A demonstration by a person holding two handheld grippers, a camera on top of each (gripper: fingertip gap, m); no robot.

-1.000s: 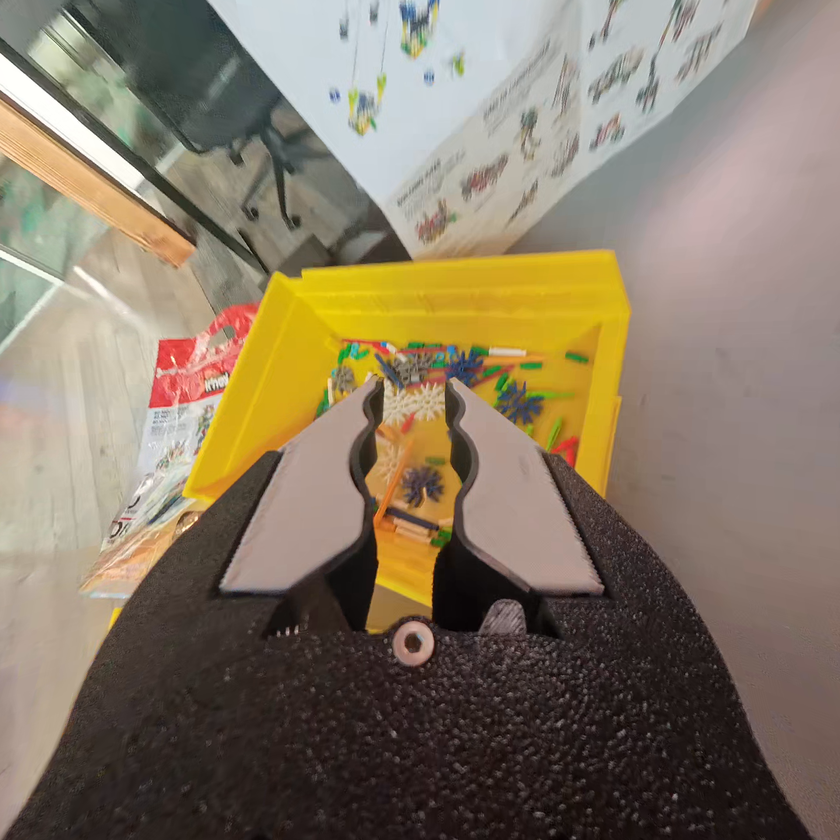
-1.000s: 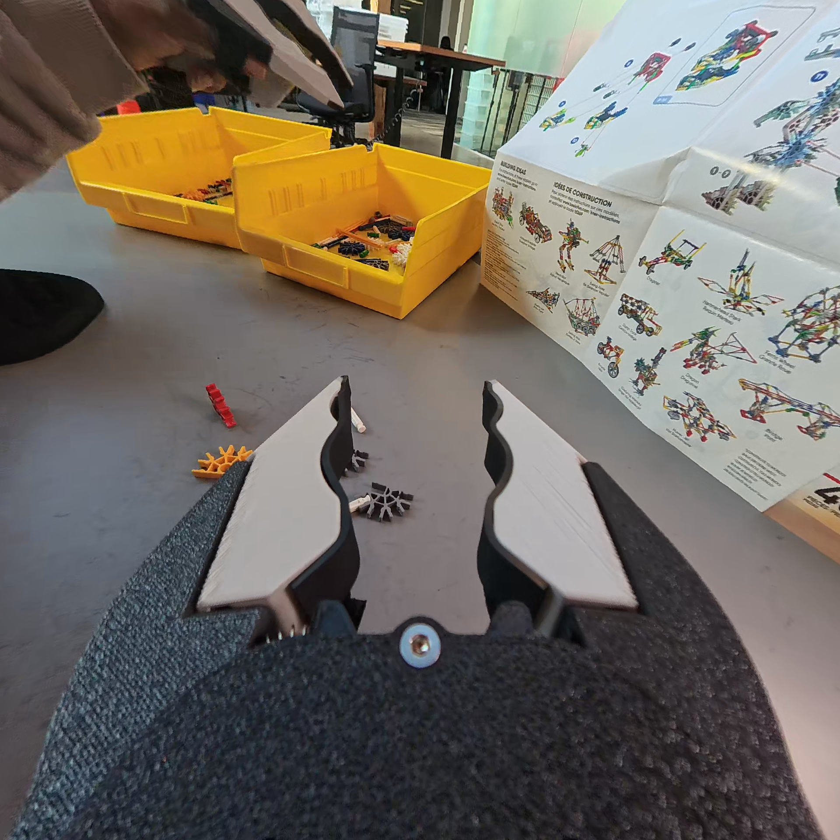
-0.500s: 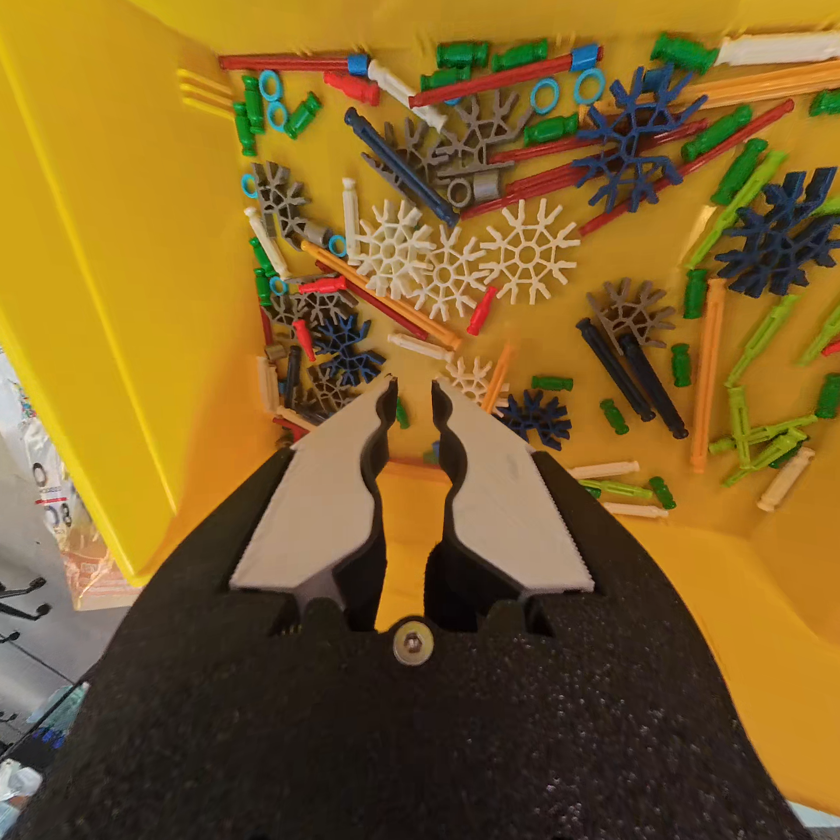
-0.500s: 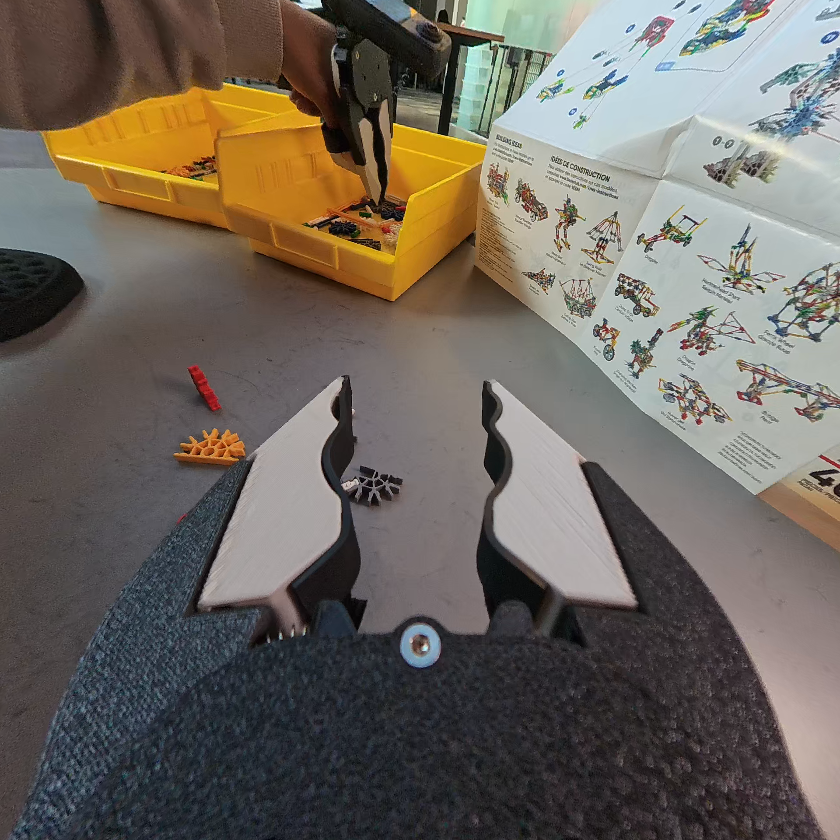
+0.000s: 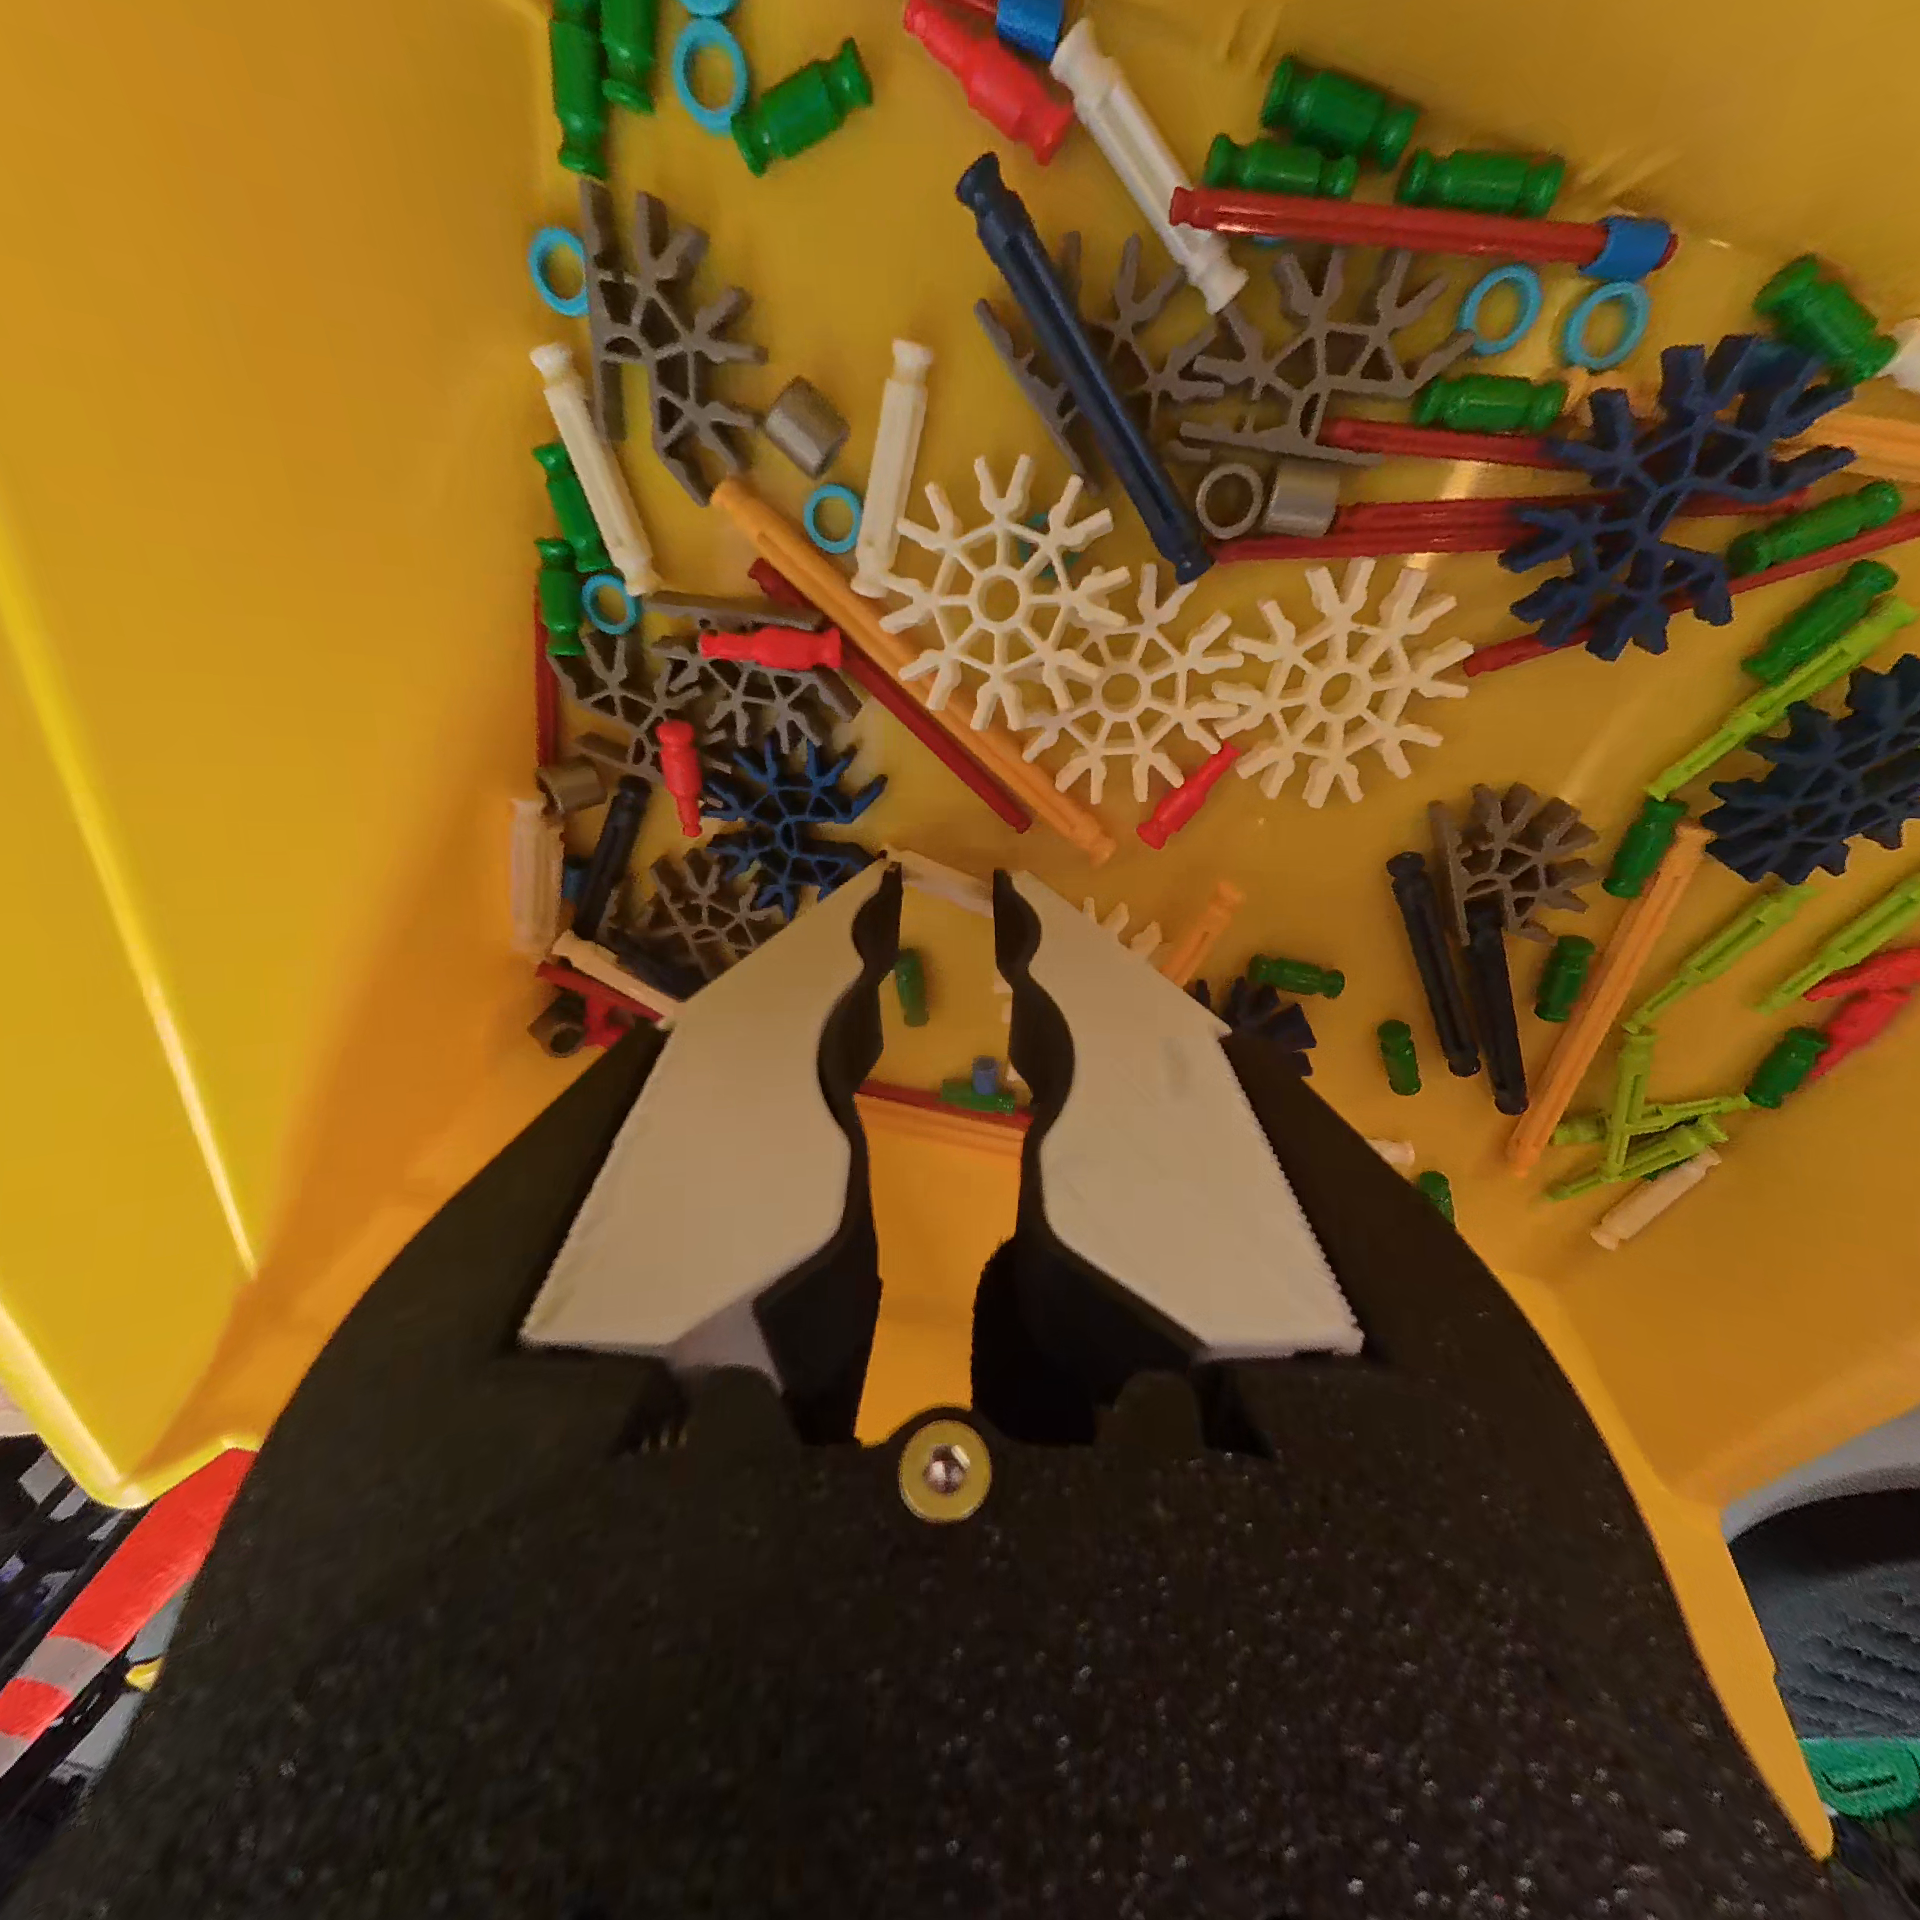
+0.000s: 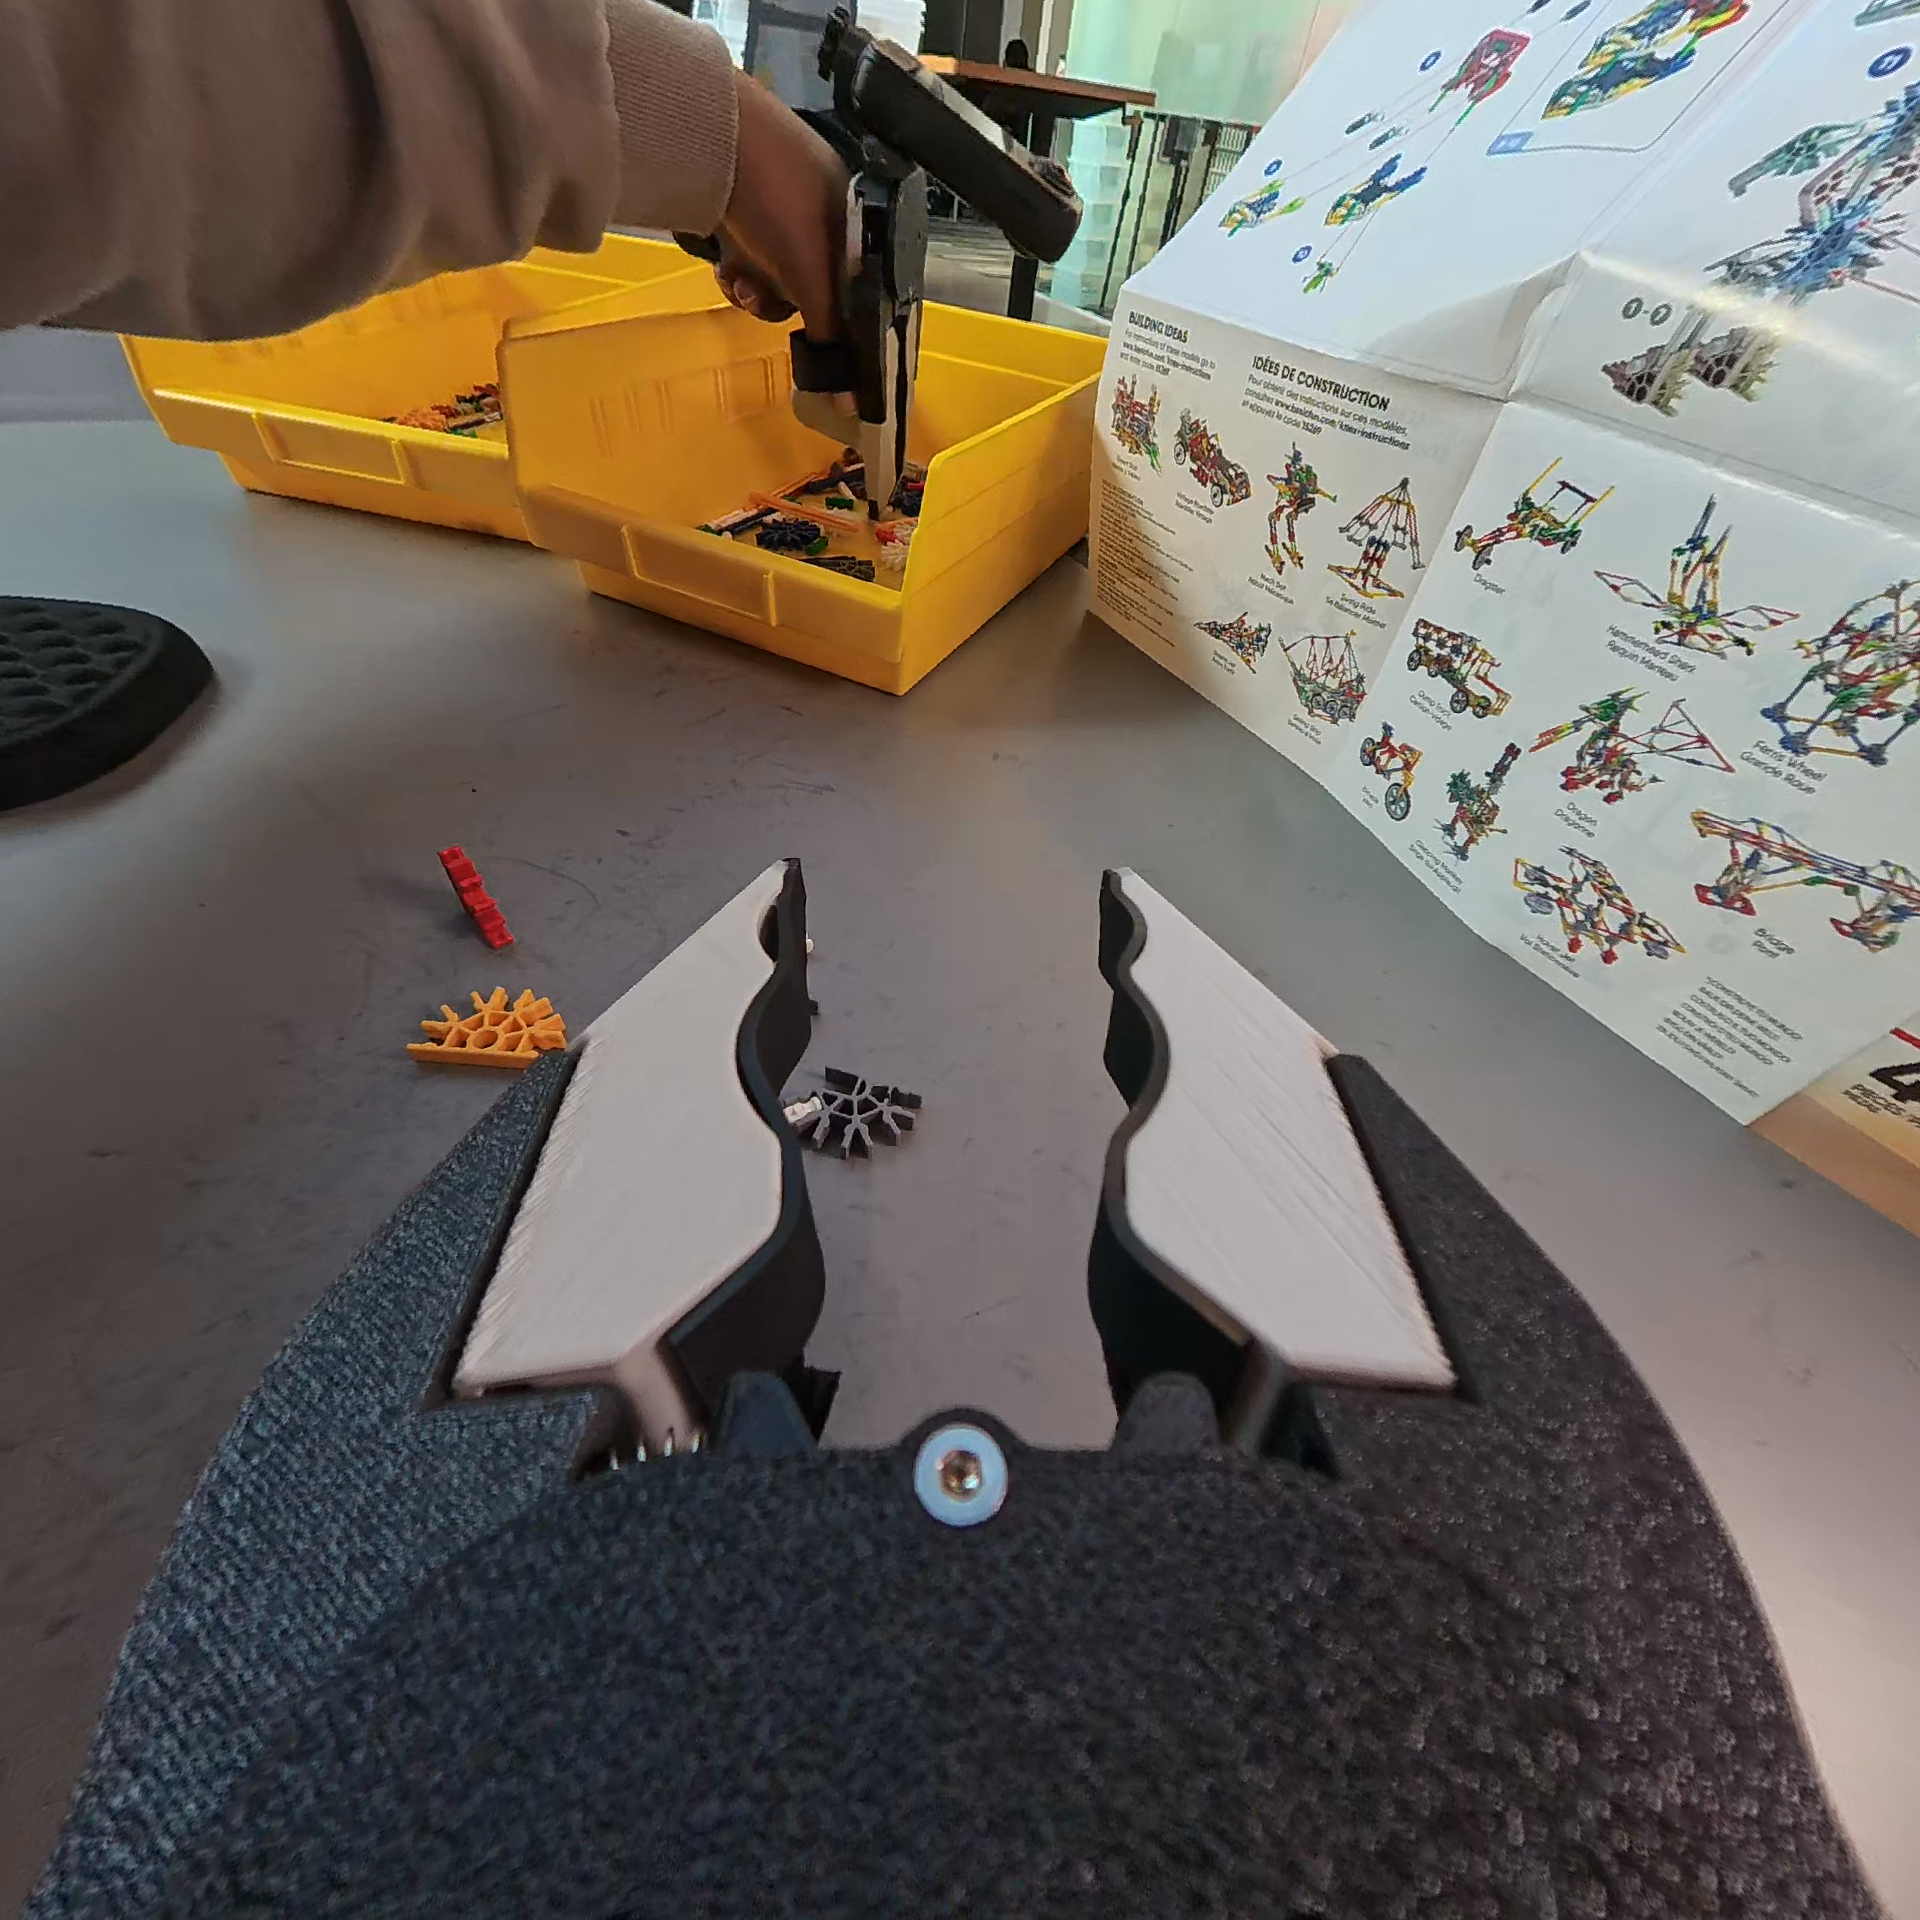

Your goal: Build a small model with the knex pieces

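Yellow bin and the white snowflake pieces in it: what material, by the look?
Yellow bin: looks like moulded plastic, smooth and semi-glossy, with light streaks on its wall. White snowflake pieces: probably rigid plastic, matte, with crisp uniform spokes.

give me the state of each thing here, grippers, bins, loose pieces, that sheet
left gripper: open a little, tips down in the bin over a white rod
right gripper: wide open, empty, above the table
near yellow plastic bin: open-topped, holds mixed rods and connectors
black snowflake connector: flat on the table between the right fingers
orange fan connector: flat on the table
white folded instruction sheet: unfolded, propped upright
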